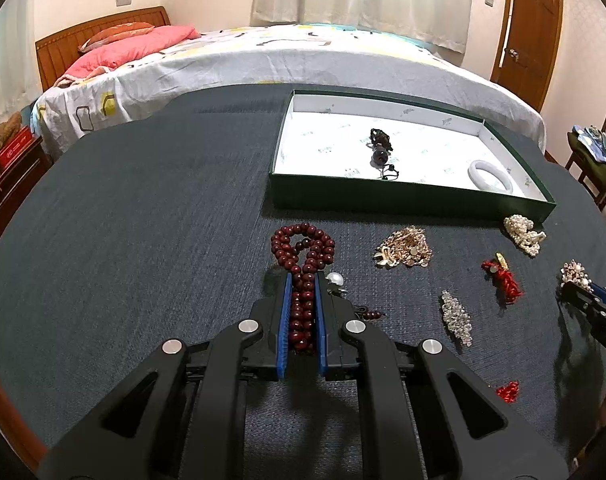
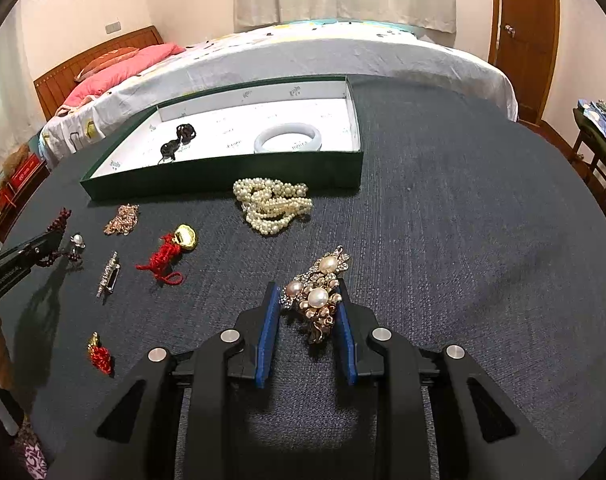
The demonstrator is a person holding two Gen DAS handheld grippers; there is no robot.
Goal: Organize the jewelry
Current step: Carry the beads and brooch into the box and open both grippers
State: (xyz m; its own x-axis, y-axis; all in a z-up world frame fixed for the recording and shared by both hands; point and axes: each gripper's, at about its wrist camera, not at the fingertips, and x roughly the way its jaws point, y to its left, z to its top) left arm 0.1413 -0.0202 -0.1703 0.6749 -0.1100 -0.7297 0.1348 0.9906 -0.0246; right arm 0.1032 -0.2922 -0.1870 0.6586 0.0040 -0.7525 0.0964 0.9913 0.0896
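Note:
My left gripper [image 1: 303, 280] is shut on a dark red bead strand [image 1: 303, 252] that loops out past its tips on the dark table. My right gripper [image 2: 307, 292] is open around a gold and pearl brooch [image 2: 321, 292], jaws on both sides of it; I cannot tell if they touch it. A green tray [image 1: 407, 196] with a white inside holds a dark bead piece [image 1: 381, 148] and a white bangle [image 1: 490, 176]. The tray [image 2: 223, 178] and bangle [image 2: 289, 138] also show in the right wrist view.
Loose on the table: a pearl strand [image 2: 273, 204], a gold chain heap [image 1: 405, 248], a red cord charm [image 2: 169, 256], a crystal pin [image 1: 457, 318], a small red charm [image 2: 99, 354]. A bed stands behind the table, a chair at the right.

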